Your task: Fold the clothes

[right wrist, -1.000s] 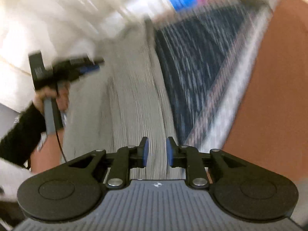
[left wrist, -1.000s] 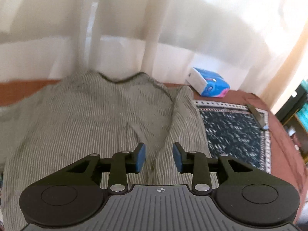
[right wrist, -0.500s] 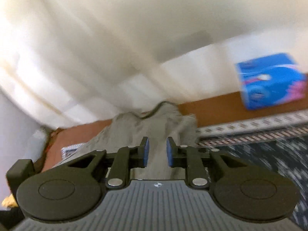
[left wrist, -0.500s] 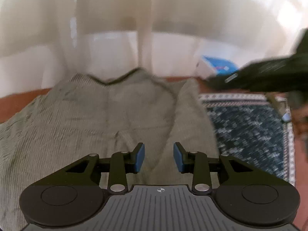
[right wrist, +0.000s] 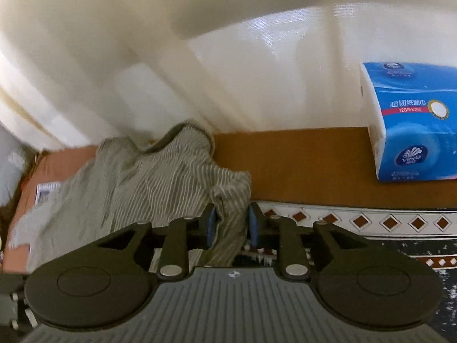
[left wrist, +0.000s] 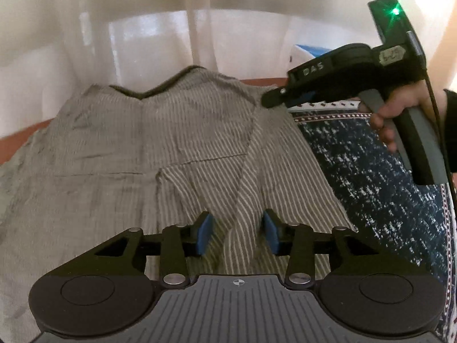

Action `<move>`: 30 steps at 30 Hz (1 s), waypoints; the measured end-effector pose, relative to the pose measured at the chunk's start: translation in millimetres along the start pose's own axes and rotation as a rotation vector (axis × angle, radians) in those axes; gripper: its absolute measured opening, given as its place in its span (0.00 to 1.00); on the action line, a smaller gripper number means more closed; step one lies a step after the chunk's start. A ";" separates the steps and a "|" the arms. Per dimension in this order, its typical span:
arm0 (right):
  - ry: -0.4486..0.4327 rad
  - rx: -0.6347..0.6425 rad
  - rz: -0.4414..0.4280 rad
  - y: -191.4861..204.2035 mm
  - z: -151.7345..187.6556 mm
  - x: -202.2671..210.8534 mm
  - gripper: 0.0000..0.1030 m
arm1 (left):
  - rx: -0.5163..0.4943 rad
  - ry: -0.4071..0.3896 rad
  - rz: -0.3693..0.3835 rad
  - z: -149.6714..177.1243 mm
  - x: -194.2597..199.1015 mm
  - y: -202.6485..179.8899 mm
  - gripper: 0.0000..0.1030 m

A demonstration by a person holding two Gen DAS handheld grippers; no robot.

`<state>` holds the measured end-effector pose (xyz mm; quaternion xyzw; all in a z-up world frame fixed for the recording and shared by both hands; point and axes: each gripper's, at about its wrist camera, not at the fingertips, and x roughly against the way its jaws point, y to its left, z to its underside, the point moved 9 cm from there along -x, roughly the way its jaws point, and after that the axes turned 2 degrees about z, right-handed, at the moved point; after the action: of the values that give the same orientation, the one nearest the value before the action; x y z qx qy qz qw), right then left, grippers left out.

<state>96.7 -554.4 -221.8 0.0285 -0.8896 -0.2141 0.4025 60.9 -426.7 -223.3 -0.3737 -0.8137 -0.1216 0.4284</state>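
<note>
While the striped shirt [left wrist: 177,148] lies spread on the brown table [right wrist: 300,154], its neckline toward the curtain [left wrist: 142,14] and one side already turned in over the body, we judge that a fold along the side nearest the patterned mat [left wrist: 371,171] is the step in hand. Our right gripper [right wrist: 230,224] sits at the shirt's far corner next to the mat, fingers narrowed around a bunched ridge of cloth; whether they truly pinch it we cannot tell. Our left gripper [left wrist: 237,234] hovers at the near part of that same side, fingers apart and straddling a crease without holding it. Next, we judge, both need a firm bite on that edge before it is carried away from the mat. A tissue pack [right wrist: 414,123] stands beyond the mat, clear of the shirt.
</note>
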 end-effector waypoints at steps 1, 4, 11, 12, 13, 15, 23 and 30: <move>-0.013 -0.018 0.005 -0.7 -2.6 3.6 0.29 | 0.010 -0.020 -0.002 -3.8 9.1 2.2 0.53; -0.100 -0.035 -0.006 4.2 -11.1 27.2 0.30 | 0.032 -0.075 0.022 -13.5 35.9 0.6 0.52; -0.033 0.090 -0.085 40.2 5.8 23.3 0.29 | 0.039 -0.015 0.069 11.1 17.6 -17.0 0.52; -0.003 0.088 -0.054 35.5 10.3 11.2 0.29 | 0.037 -0.001 0.065 16.0 11.8 -19.0 0.52; 0.022 0.077 -0.025 30.2 12.6 1.1 0.22 | 0.034 0.010 0.062 20.6 6.4 -20.8 0.52; 0.027 0.037 -0.029 27.6 11.4 -4.5 0.21 | 0.040 -0.012 0.058 19.3 8.1 -20.9 0.52; -0.051 0.185 -0.106 101.8 -14.2 59.7 0.47 | 0.197 -0.171 -0.071 21.8 116.3 31.5 0.65; -0.056 0.422 -0.191 220.7 -23.5 79.4 0.59 | 0.294 -0.144 -0.310 97.4 201.4 136.4 0.71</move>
<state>87.1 -380.4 -63.0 0.1903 -0.9188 -0.0611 0.3405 27.7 -180.5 -140.0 -0.1856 -0.8988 -0.0393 0.3953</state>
